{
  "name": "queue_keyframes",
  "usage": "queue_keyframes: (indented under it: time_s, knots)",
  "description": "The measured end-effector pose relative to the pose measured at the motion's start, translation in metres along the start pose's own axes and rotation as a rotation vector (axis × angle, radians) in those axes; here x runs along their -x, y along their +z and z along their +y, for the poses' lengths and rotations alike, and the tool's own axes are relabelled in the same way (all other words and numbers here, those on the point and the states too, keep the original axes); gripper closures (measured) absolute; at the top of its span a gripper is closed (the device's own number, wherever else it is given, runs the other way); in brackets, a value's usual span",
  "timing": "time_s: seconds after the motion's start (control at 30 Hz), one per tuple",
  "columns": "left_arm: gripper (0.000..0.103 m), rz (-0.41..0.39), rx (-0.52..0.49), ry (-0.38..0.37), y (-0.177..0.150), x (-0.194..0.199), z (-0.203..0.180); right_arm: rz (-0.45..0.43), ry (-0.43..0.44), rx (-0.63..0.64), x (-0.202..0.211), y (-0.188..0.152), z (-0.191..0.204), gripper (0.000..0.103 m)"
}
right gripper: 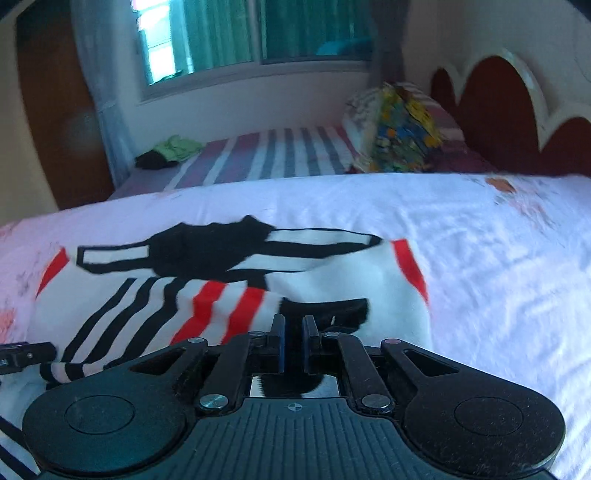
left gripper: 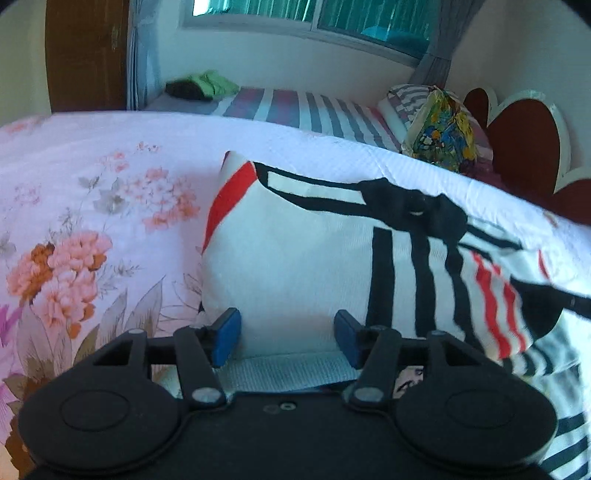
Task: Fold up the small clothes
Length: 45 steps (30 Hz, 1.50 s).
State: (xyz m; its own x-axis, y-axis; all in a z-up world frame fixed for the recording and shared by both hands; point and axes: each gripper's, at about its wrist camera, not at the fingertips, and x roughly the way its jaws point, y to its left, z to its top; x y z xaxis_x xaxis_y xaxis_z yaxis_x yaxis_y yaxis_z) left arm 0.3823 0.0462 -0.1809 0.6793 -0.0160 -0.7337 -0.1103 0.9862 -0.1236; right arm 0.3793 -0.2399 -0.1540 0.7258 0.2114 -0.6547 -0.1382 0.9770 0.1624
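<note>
A small white shirt (left gripper: 303, 266) with black and red stripes and a black collar lies on the floral bedsheet (left gripper: 92, 192). My left gripper (left gripper: 286, 338) is open, its blue pads either side of the shirt's near hem. My right gripper (right gripper: 293, 332) is shut on a black-edged fold of the shirt (right gripper: 207, 288), holding the striped part lifted over the body. The right gripper's tip shows as a dark blur at the right of the left wrist view (left gripper: 569, 301). The left gripper's tip shows at the left edge of the right wrist view (right gripper: 26, 354).
A second bed with a striped sheet (left gripper: 295, 107) stands behind, with green and dark clothes (left gripper: 203, 86) at its far end and a colourful pillow (left gripper: 439, 129). A scalloped red headboard (left gripper: 524, 147) is to the right. A window (right gripper: 258, 33) is on the far wall.
</note>
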Motion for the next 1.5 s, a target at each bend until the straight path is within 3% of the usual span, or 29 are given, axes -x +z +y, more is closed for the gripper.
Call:
queue_keyframes:
  time_s: [0.07, 0.1, 0.17, 0.27, 0.3, 0.37, 0.47, 0.57, 0.7, 0.8, 1.1, 1.2, 1.37, 1.5]
  knots:
    - [0.045, -0.007, -0.023, 0.024, -0.003, -0.004, -0.004, 0.093, 0.041, 0.012, -0.016, -0.006, 0.001, 0.097]
    - [0.045, -0.007, -0.017, 0.029, -0.003, -0.005, -0.004, 0.126, 0.012, 0.027, -0.024, -0.012, -0.001, 0.097]
    - [0.044, -0.004, 0.004, 0.024, -0.002, -0.004, 0.000, 0.094, -0.054, 0.068, -0.026, -0.019, -0.010, 0.097]
    - [0.049, 0.005, 0.026, 0.032, 0.001, 0.004, 0.001, 0.114, -0.093, 0.033, -0.020, -0.011, -0.025, 0.097]
    - [0.049, 0.000, 0.037, 0.028, 0.001, 0.009, 0.000, 0.109, -0.075, 0.004, -0.014, -0.008, -0.030, 0.097]
    - [0.048, -0.013, 0.049, -0.003, -0.001, 0.022, -0.006, 0.079, 0.044, -0.051, 0.004, -0.004, -0.033, 0.097]
    - [0.047, -0.011, 0.051, -0.039, -0.007, 0.037, -0.024, 0.090, 0.167, -0.042, 0.020, -0.006, -0.014, 0.097]
    - [0.047, 0.016, 0.058, -0.077, -0.017, 0.040, -0.043, 0.115, 0.210, 0.070, 0.024, -0.024, 0.017, 0.097]
    - [0.047, 0.060, -0.022, -0.063, -0.036, 0.029, -0.061, 0.178, 0.264, 0.135, 0.014, -0.048, 0.040, 0.097]
    - [0.048, 0.077, -0.051, 0.000, -0.049, 0.022, -0.053, 0.179, 0.215, 0.208, 0.010, -0.062, 0.036, 0.097]
    - [0.046, 0.111, -0.062, 0.062, -0.057, 0.040, -0.034, 0.194, 0.066, 0.108, 0.033, -0.067, -0.026, 0.097]
    - [0.047, 0.109, -0.050, 0.042, -0.062, 0.054, -0.029, 0.172, 0.081, 0.037, 0.059, -0.071, -0.030, 0.097]
    - [0.047, 0.076, -0.089, -0.069, -0.080, 0.091, -0.039, 0.134, 0.136, 0.028, 0.099, -0.090, 0.006, 0.097]
    - [0.047, 0.092, -0.115, -0.095, -0.100, 0.094, -0.047, 0.146, 0.187, 0.061, 0.101, -0.107, 0.055, 0.097]
